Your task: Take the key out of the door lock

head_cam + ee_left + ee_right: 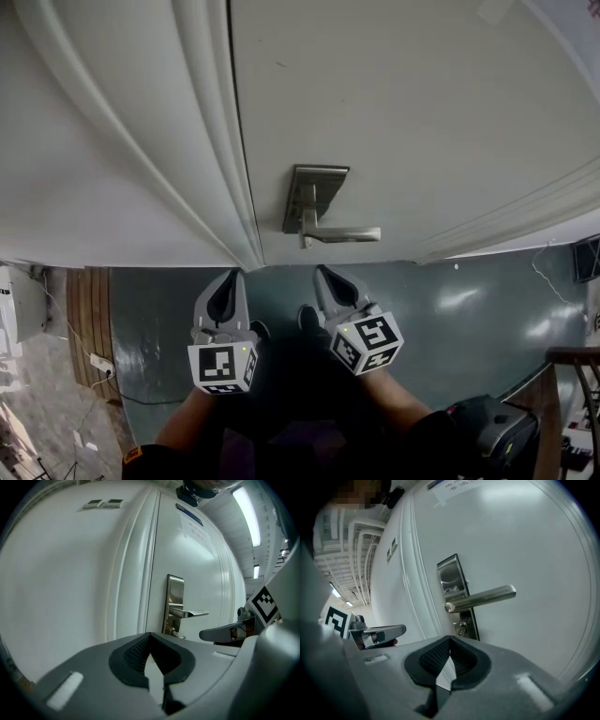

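Right gripper point(321, 272), jaws together, near door lock point(451, 579) with key point(461, 627) inside.

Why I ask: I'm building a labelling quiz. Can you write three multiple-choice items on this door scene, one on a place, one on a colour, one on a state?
1. Relative to the lever handle, the key sits:
A. above it
B. below it, on the same metal plate
C. on the floor

2. The door is:
A. white
B. brown
C. green

3. The jaws of the left gripper are:
A. wide apart
B. clamped on the key
C. together, with nothing between them

Answers:
1 B: the right gripper view shows the key just under the lever.
2 A: every view shows a plain white door.
3 C: the left gripper view shows the tips meeting, well short of the door.
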### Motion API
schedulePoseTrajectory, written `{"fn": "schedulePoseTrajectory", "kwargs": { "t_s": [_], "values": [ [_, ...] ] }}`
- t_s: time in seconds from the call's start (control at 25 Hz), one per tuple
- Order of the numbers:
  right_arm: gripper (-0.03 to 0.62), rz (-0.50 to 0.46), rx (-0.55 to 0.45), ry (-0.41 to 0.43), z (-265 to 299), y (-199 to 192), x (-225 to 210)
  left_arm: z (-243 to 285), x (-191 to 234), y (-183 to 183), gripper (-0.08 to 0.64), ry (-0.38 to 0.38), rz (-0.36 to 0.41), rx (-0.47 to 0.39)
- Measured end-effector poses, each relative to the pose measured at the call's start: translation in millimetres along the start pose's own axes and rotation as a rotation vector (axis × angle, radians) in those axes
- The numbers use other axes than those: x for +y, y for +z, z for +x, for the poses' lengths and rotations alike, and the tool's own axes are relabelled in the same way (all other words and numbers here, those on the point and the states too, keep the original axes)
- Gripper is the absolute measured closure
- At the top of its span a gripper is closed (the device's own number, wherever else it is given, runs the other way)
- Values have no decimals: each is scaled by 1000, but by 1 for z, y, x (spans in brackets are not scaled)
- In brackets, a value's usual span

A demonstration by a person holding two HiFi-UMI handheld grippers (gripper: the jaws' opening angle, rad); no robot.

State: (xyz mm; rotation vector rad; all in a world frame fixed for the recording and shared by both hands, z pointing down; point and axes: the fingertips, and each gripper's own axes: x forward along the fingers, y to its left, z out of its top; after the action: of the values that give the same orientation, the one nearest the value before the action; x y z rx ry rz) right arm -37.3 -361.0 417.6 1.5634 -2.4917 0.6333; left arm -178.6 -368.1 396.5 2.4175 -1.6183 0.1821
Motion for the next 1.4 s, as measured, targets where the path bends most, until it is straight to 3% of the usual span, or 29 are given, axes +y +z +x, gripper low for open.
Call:
{"fn": "schedulePoseTrajectory", "kwargs": {
  "t_s": [0.28,0.48,0.76,1.04,1.4],
  "values": [
    [566,281,73,174,21,-14,-6,14,-2,-19,541,49,7,61],
    [538,548,61,299,37,-14,-14,20,-1,-21,541,80,8,77],
    [535,798,18,434,55,-5,-16,24,3,-18,541,111,22,81],
    [538,911,11,495,67,2,-15,25,9,-14,541,138,26,76],
    [569,1008,-4,491,69,0,-16,22,14,-14,541,144,22,80]
  ]
}}
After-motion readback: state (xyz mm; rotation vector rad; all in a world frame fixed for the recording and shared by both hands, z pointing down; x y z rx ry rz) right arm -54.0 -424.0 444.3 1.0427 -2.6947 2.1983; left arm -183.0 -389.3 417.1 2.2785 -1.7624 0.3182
